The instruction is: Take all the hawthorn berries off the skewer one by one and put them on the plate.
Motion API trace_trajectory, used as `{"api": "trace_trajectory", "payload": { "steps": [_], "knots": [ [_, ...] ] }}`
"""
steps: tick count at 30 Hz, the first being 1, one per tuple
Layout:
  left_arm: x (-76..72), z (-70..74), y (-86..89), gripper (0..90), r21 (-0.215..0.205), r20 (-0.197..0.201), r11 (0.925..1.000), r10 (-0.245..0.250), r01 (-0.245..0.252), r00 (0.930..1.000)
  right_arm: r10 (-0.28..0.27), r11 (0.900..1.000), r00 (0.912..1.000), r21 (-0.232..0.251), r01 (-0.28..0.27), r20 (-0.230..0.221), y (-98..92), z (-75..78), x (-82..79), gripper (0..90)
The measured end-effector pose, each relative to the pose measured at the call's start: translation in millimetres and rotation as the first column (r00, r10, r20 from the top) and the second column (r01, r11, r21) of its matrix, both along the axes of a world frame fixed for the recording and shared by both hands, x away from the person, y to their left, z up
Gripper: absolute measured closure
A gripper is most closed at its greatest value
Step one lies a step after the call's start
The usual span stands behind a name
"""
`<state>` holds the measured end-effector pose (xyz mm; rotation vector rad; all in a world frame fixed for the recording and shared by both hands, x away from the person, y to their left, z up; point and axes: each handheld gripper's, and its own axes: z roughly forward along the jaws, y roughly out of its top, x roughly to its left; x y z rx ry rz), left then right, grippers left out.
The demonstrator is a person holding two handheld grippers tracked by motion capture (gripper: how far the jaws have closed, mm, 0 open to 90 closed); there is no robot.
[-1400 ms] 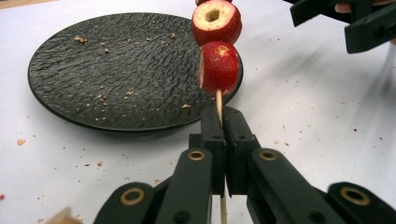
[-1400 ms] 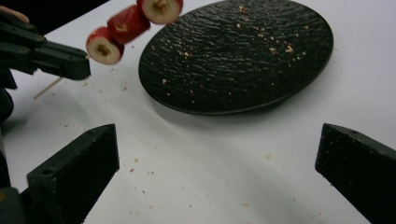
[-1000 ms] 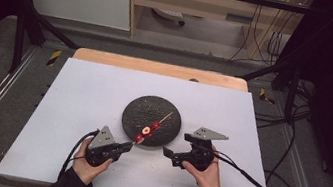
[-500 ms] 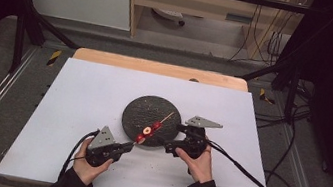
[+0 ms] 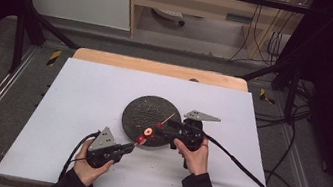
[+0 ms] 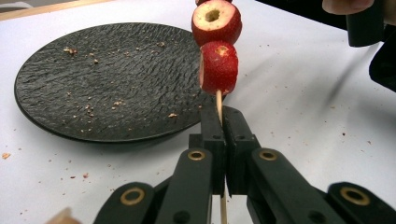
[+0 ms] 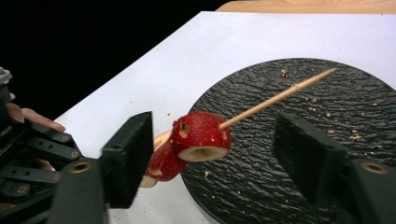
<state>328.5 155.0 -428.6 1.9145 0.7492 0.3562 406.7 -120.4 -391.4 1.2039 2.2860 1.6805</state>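
A thin wooden skewer [image 7: 280, 96] carries two red cored fruit pieces, an upper one [image 7: 201, 136] and a lower one [image 7: 163, 163]. My left gripper [image 6: 223, 112] is shut on the skewer's bare stick just below the lower fruit [image 6: 218, 67]. It holds the skewer slanted up over the near edge of the black textured plate [image 5: 151, 111]. My right gripper [image 7: 215, 149] is open, and its jaws stand on either side of the upper fruit without touching it. In the high view the left gripper [image 5: 132, 145] is at the plate's near left and the right gripper [image 5: 159, 129] at its near right.
The plate [image 6: 107, 79] holds only scattered crumbs. It sits mid-table on a white sheet [image 5: 82, 100] over a wooden tabletop [image 5: 158, 67]. Black cables trail from both grippers, the right one [image 5: 243, 169] running off the table's right side.
My right gripper has moved left and a little forward, bringing its open jaws around the upper fruit. The left gripper and the skewer have stayed put.
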Motion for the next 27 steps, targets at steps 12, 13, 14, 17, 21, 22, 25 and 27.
{"api": "trace_trajectory", "payload": {
  "steps": [12, 13, 14, 17, 21, 22, 25, 27],
  "knots": [
    [-2.6, 0.4, -3.0, 88.0, 0.002, 0.011, 0.9999, -0.014, 0.014, 0.9999, 0.032, 0.999, 0.9993, 0.030, -0.032, -0.019, 0.7, -1.0, 0.9, 51.8],
    [-2.6, 0.5, -2.8, 88.0, 0.002, 0.011, 0.9999, -0.014, 0.014, 0.9998, 0.035, 0.999, 0.9991, 0.035, -0.034, -0.023, 0.8, -1.0, 1.0, 53.1],
    [-2.5, 0.6, -2.5, 88.0, -0.001, 0.013, 0.9999, -0.013, 0.013, 0.9998, 0.037, 0.998, 0.9989, 0.042, -0.036, -0.027, 0.5, -0.7, 1.1, 56.0],
    [-2.4, 0.9, -1.8, 88.0, -0.002, 0.014, 0.9999, -0.013, 0.013, 0.9998, 0.041, 0.998, 0.9985, 0.054, -0.039, -0.035, 0.5, -0.5, 1.8, 59.1],
    [-2.0, 0.7, -1.3, 88.0, -0.003, 0.014, 0.9999, -0.015, 0.015, 0.9998, 0.040, 0.998, 0.9984, 0.055, -0.038, -0.041, 0.1, -0.1, 2.1, 59.6],
    [-2.1, 0.7, -1.2, 88.0, -0.003, 0.015, 0.9999, -0.015, 0.015, 0.9998, 0.040, 0.998, 0.9983, 0.055, -0.038, -0.042, -0.3, 0.3, 2.2, 59.7],
    [-2.3, 0.9, -0.8, 88.0, -0.005, 0.017, 0.9999, -0.014, 0.014, 0.9998, 0.030, 0.998, 0.9989, 0.055, -0.028, -0.034, -1.5, 1.9, 2.7, 59.7],
    [-2.3, 1.1, 0.0, 88.1, -0.007, 0.018, 0.9999, -0.013, 0.013, 0.9997, 0.017, 0.998, 0.9995, 0.060, -0.015, -0.025, -4.2, 5.1, 4.1, 59.8]
  ]
}}
